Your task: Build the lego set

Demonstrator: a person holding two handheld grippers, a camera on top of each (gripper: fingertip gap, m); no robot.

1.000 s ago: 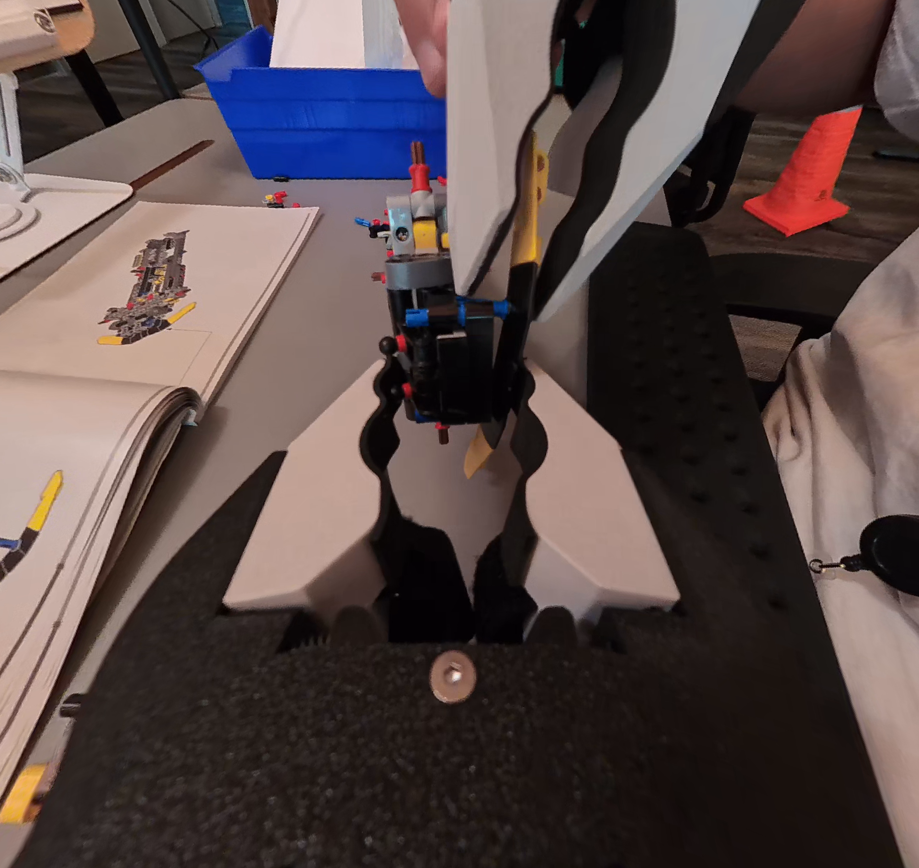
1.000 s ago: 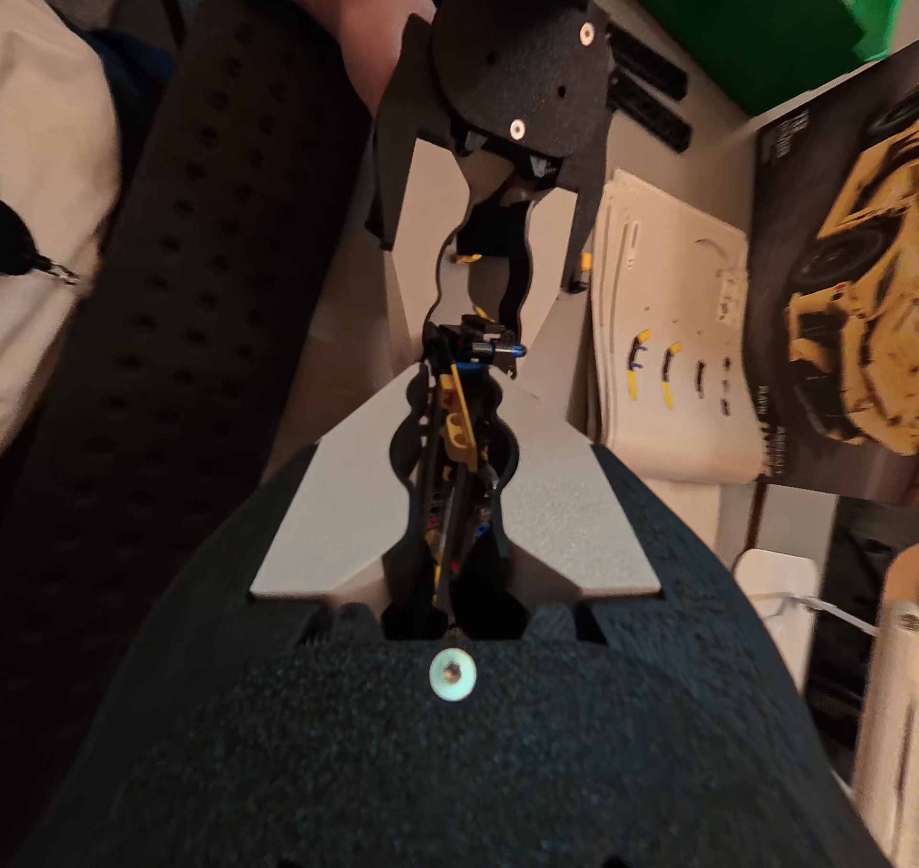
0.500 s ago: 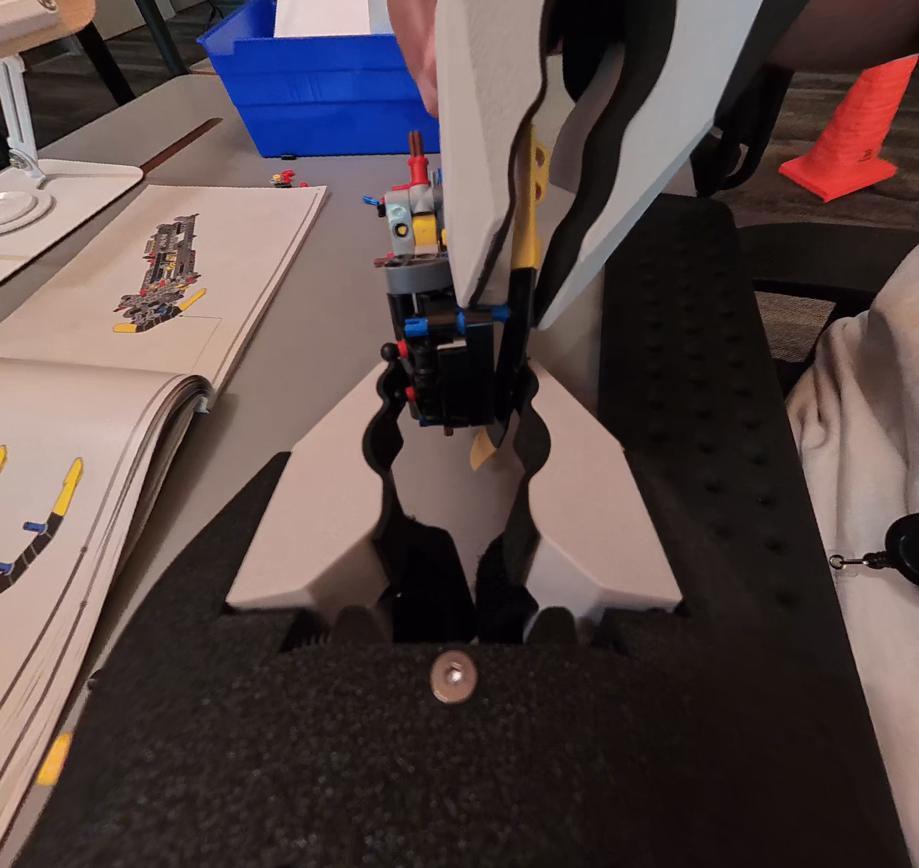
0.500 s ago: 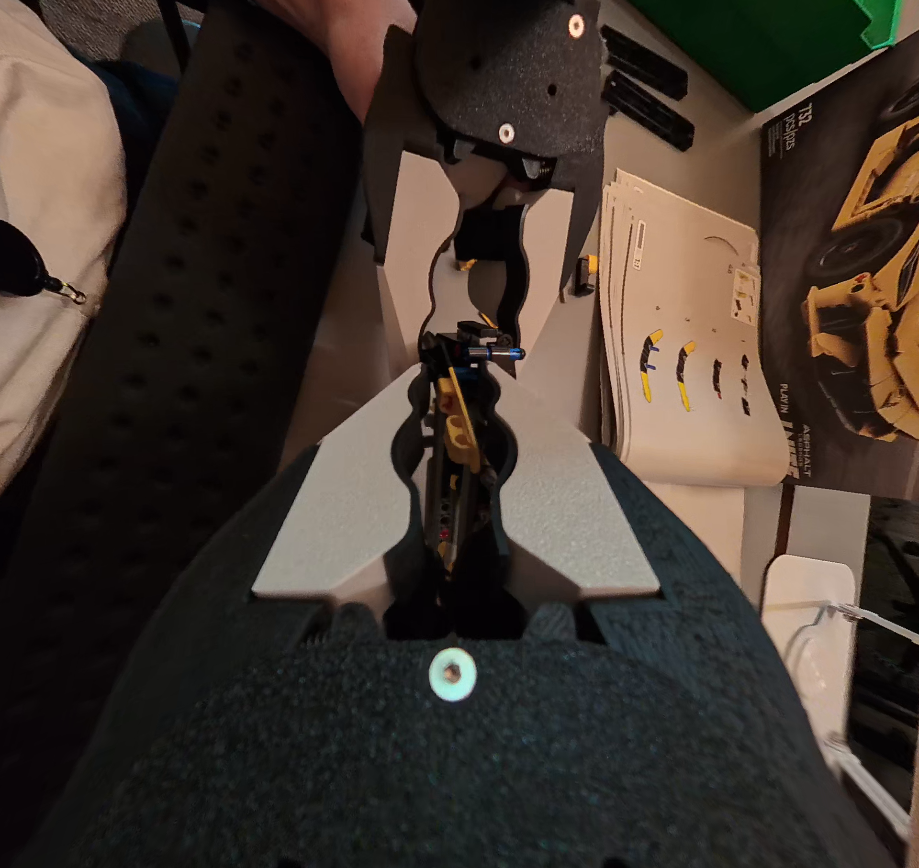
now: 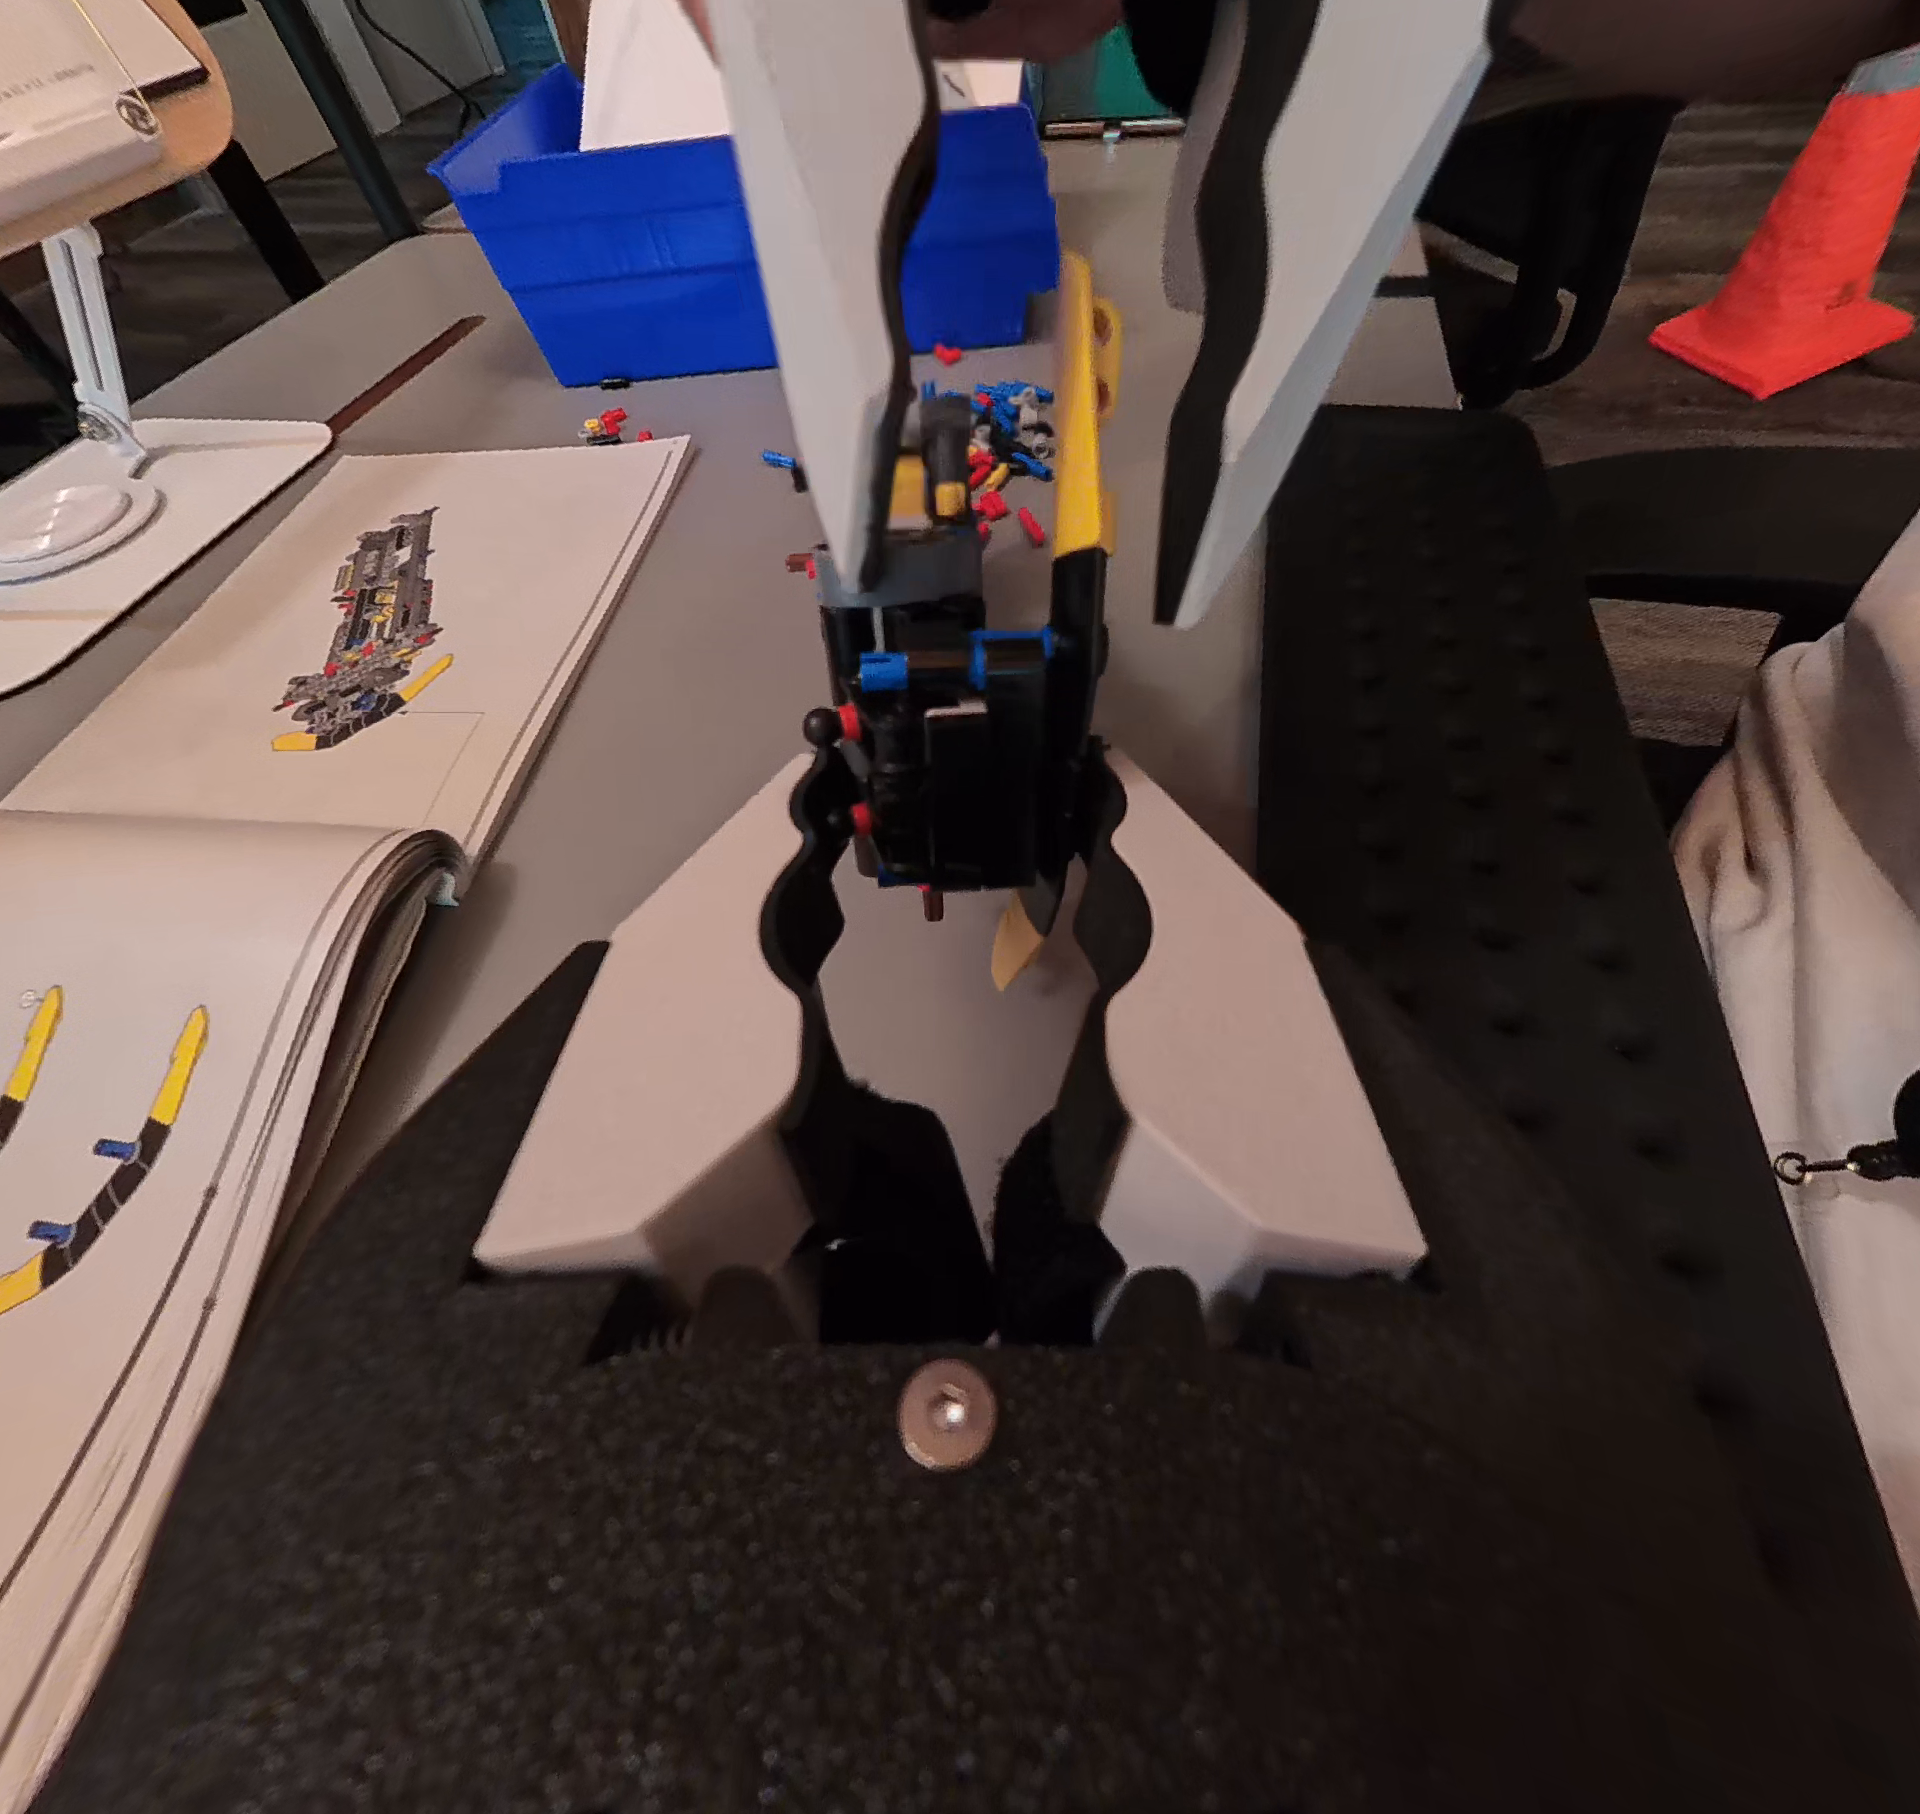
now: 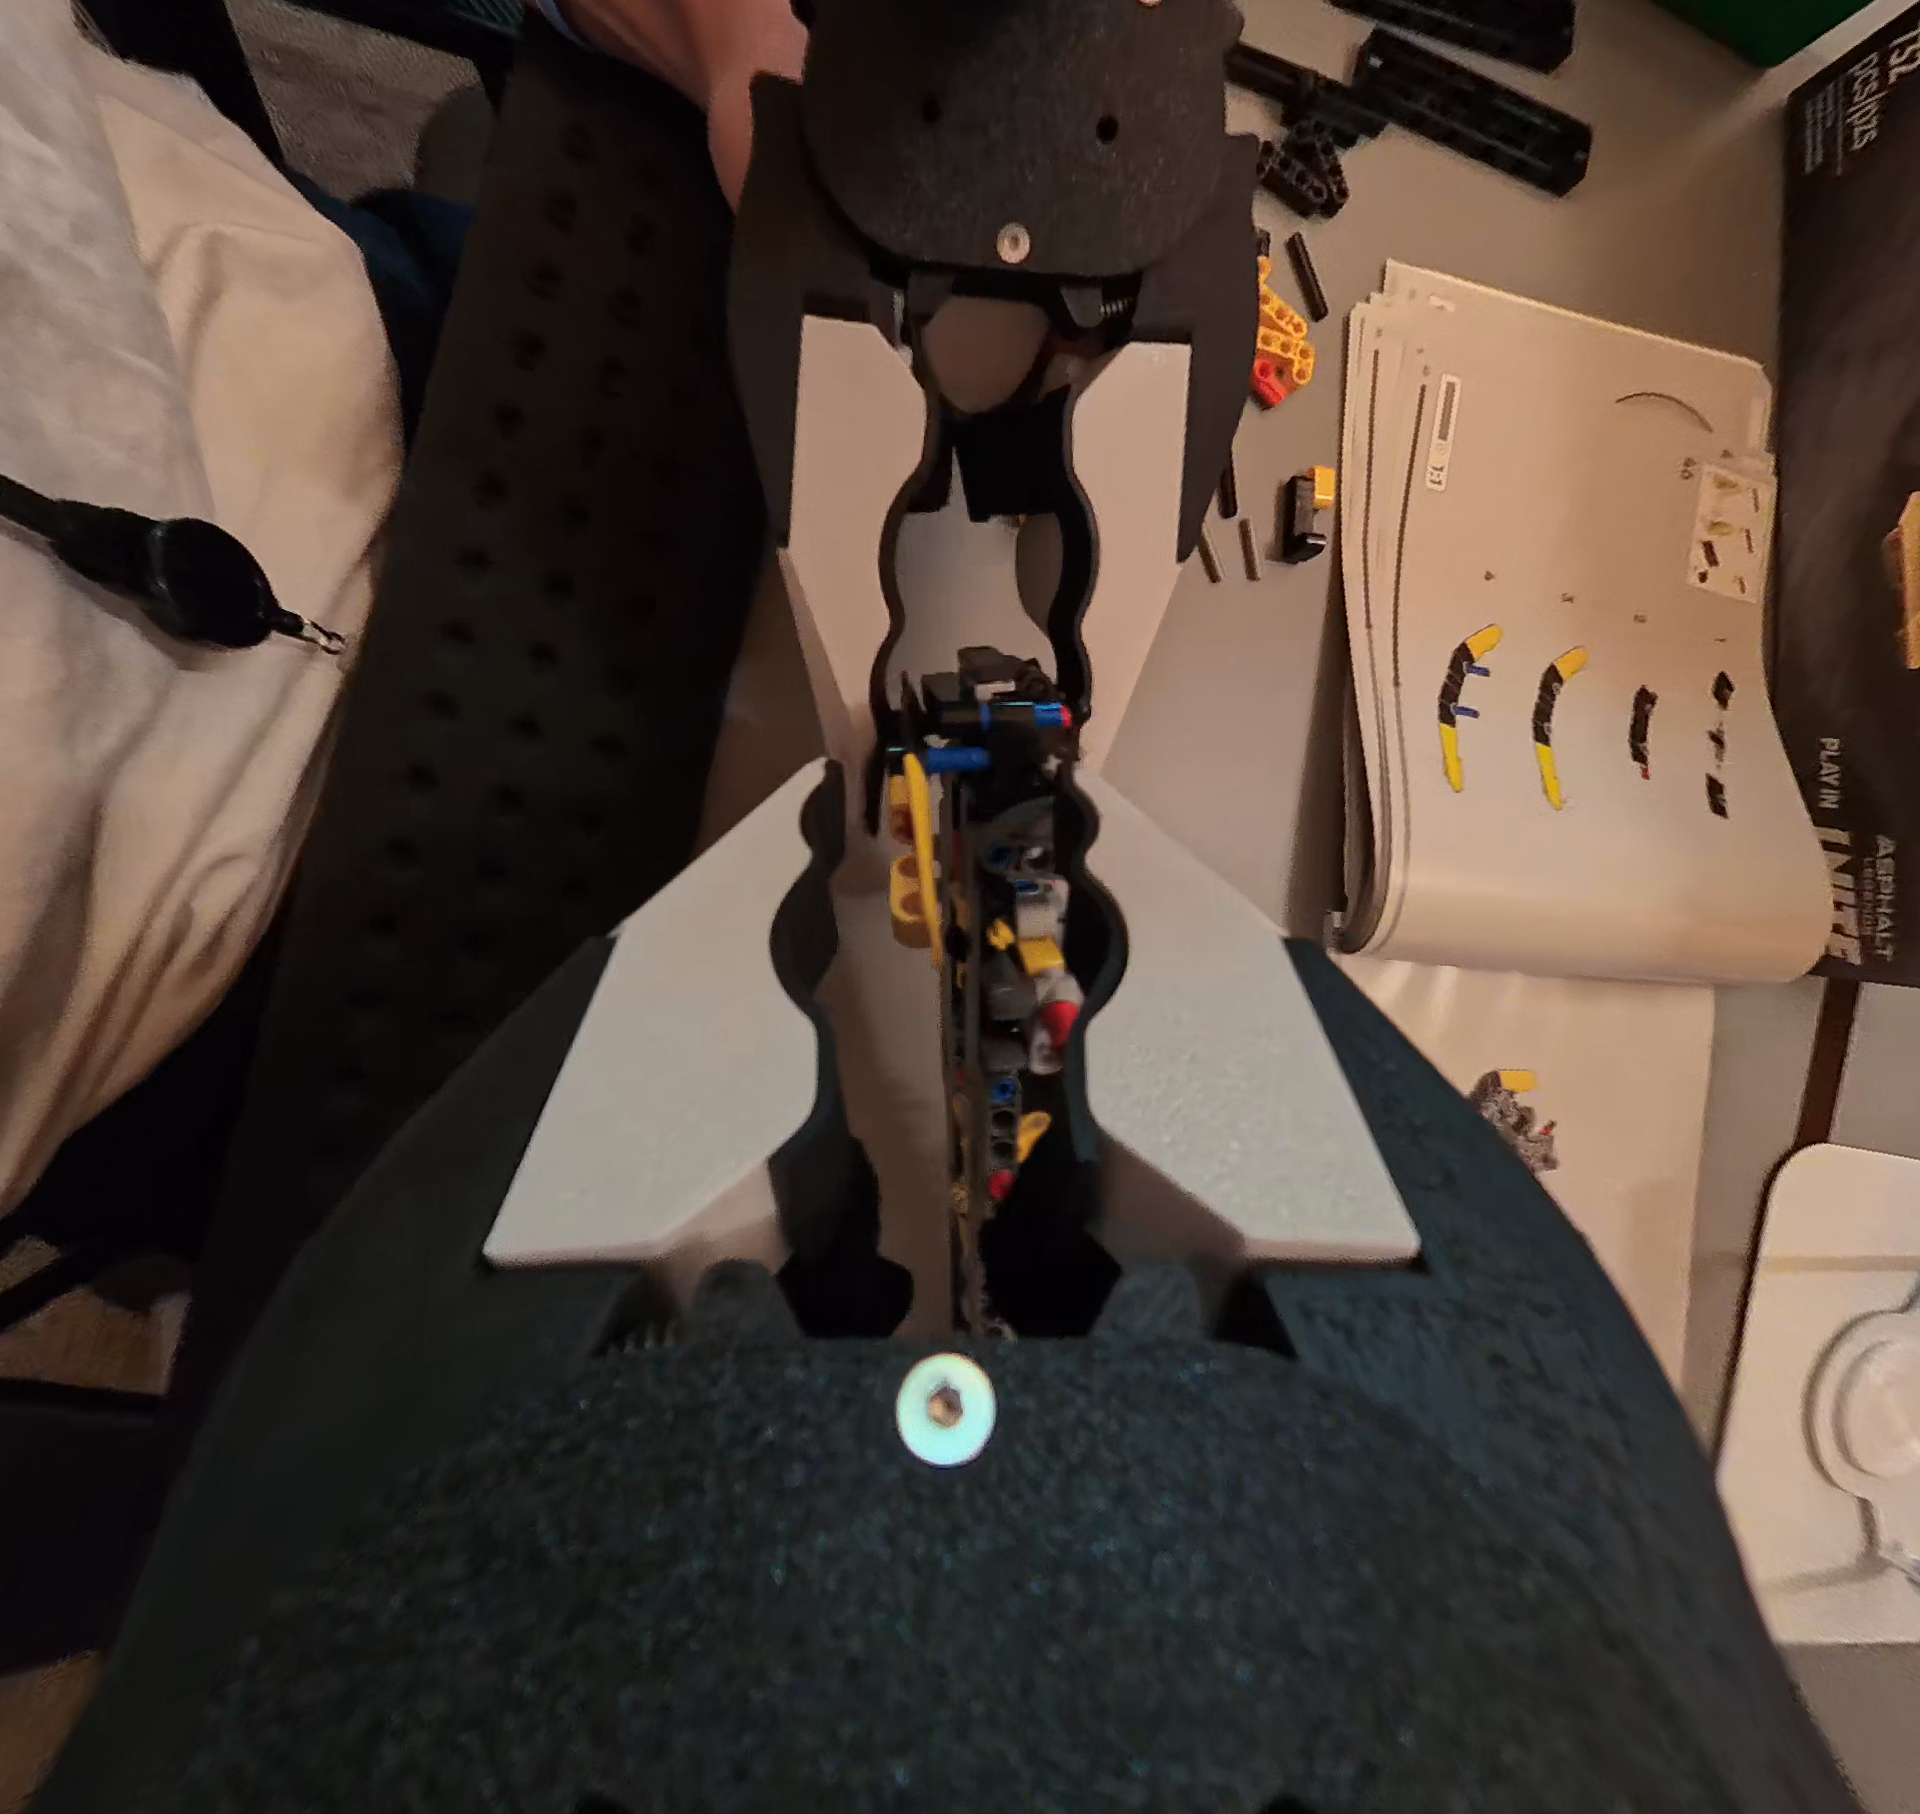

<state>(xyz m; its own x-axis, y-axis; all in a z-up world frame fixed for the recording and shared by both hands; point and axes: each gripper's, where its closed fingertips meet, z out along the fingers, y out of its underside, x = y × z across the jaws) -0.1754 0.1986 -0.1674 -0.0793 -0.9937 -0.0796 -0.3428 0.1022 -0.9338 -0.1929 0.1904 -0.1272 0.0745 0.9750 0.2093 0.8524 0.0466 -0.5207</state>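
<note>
Your lego assembly (image 5: 951, 756) — black, with a yellow-and-black curved strip along one side — hangs above the grey table (image 5: 644, 642), pinched at its near end by your left gripper (image 5: 961, 834). Your right gripper (image 6: 951, 891) has spread wide around it from above, one finger (image 5: 831, 330) touching — no grip. The open instruction booklet (image 5: 343, 652) lies beside it.

blue bin (image 5: 644, 237), orange cone (image 5: 1808, 247), lamp base (image 5: 125, 486)
</note>
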